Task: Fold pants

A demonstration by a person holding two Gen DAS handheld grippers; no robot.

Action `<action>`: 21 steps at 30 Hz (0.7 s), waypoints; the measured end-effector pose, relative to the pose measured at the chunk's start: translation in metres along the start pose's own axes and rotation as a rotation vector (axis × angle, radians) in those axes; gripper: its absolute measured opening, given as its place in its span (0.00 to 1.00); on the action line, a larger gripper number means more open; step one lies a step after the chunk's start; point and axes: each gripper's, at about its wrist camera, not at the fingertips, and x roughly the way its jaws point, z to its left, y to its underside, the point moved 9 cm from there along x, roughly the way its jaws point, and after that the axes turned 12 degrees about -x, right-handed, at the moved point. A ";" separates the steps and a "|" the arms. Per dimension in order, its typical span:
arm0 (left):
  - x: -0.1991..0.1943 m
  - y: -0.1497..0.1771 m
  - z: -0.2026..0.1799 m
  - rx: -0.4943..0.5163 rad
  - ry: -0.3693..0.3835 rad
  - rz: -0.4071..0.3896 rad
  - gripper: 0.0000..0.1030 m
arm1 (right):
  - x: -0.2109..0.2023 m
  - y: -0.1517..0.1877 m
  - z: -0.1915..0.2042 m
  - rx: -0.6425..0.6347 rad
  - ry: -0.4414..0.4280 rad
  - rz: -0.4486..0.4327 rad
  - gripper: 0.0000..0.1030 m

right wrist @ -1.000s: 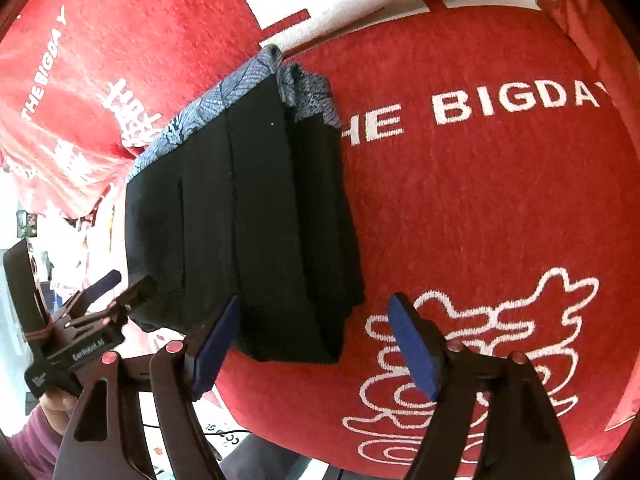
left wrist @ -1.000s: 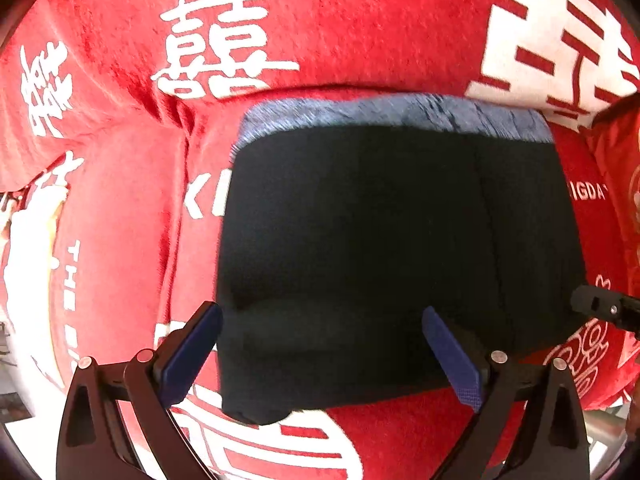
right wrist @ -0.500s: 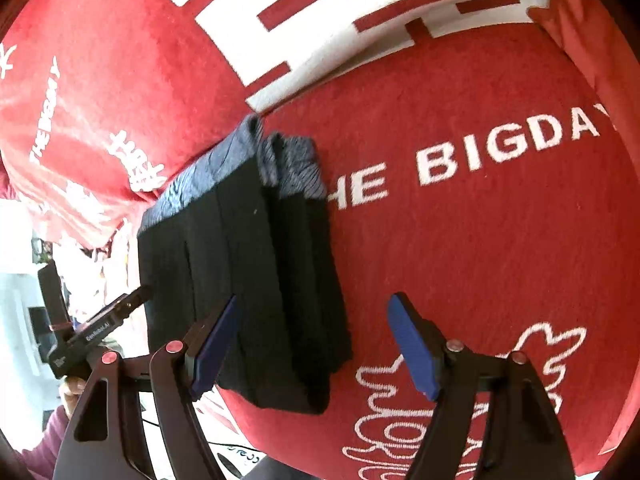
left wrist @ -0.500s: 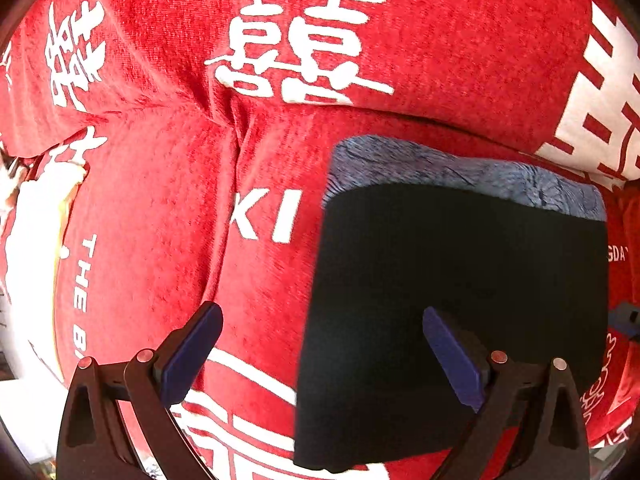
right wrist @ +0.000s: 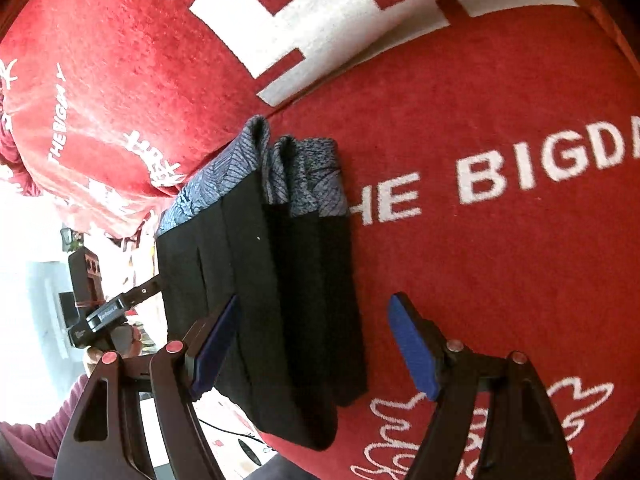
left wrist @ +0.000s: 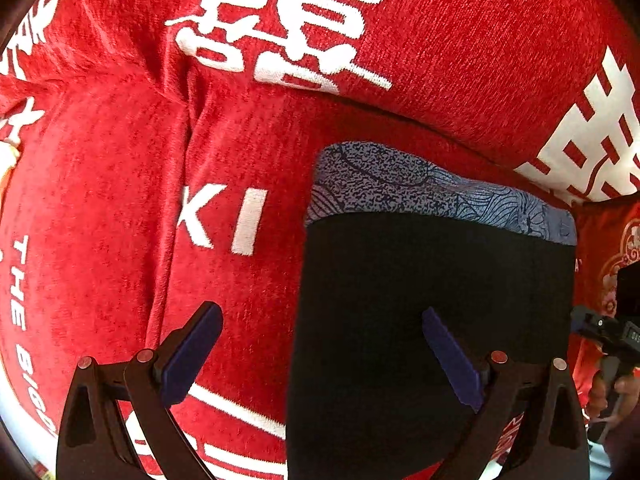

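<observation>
The pants (left wrist: 432, 320) are black with a blue-grey patterned waistband, folded into a compact rectangle on a red cushion. In the right wrist view the pants (right wrist: 272, 280) show several stacked layers. My left gripper (left wrist: 320, 352) is open and empty, held above the pants' left edge. My right gripper (right wrist: 312, 344) is open and empty, over the pants' right side. The left gripper also shows in the right wrist view (right wrist: 120, 308), at the pants' far side.
The red sofa cover (left wrist: 120, 200) has white lettering and characters; the backrest (left wrist: 440, 40) rises behind the pants. A seam between cushions (left wrist: 176, 216) runs left of the pants. The cushion's front edge (right wrist: 280, 452) drops off just below the pants.
Both grippers have drawn back from the folded pants. The left view has shifted left, so the pants now sit to the right. The pants have not moved.
</observation>
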 end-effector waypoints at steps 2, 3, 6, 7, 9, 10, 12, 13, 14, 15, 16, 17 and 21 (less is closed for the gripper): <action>0.003 -0.001 -0.002 0.012 -0.002 -0.001 0.98 | 0.003 0.000 0.001 -0.001 -0.014 0.008 0.77; 0.004 -0.002 -0.004 0.019 -0.012 -0.006 0.98 | 0.006 -0.001 0.004 -0.004 -0.004 0.013 0.77; -0.012 -0.011 -0.011 0.050 -0.052 -0.088 0.98 | -0.005 -0.008 0.007 -0.030 0.057 -0.035 0.77; -0.019 -0.015 -0.015 0.061 -0.058 -0.123 0.98 | -0.011 -0.012 0.009 -0.041 0.076 -0.058 0.77; -0.033 -0.023 -0.027 0.059 -0.005 -0.168 0.98 | -0.024 -0.023 0.015 -0.055 0.097 -0.103 0.76; -0.038 -0.026 -0.034 0.055 0.035 -0.173 0.98 | -0.027 -0.027 0.019 -0.052 0.092 -0.116 0.71; -0.040 -0.026 -0.052 0.070 0.112 -0.156 0.98 | -0.031 -0.039 0.031 -0.061 0.082 -0.141 0.38; -0.039 -0.024 -0.060 0.089 0.128 -0.149 0.98 | -0.030 -0.042 0.035 -0.075 0.091 -0.139 0.35; -0.035 -0.022 -0.069 0.118 0.132 -0.144 0.98 | -0.028 -0.045 0.040 -0.089 0.097 -0.138 0.33; -0.031 -0.020 -0.077 0.149 0.130 -0.142 0.98 | -0.023 -0.048 0.046 -0.115 0.097 -0.129 0.32; -0.028 -0.020 -0.082 0.164 0.130 -0.142 0.98 | -0.019 -0.048 0.051 -0.134 0.104 -0.116 0.32; -0.023 -0.020 -0.087 0.175 0.134 -0.141 0.98 | -0.011 -0.048 0.054 -0.158 0.126 -0.096 0.32; 0.008 -0.022 -0.082 0.173 0.079 -0.117 0.98 | 0.013 -0.044 0.049 -0.170 0.156 -0.042 0.32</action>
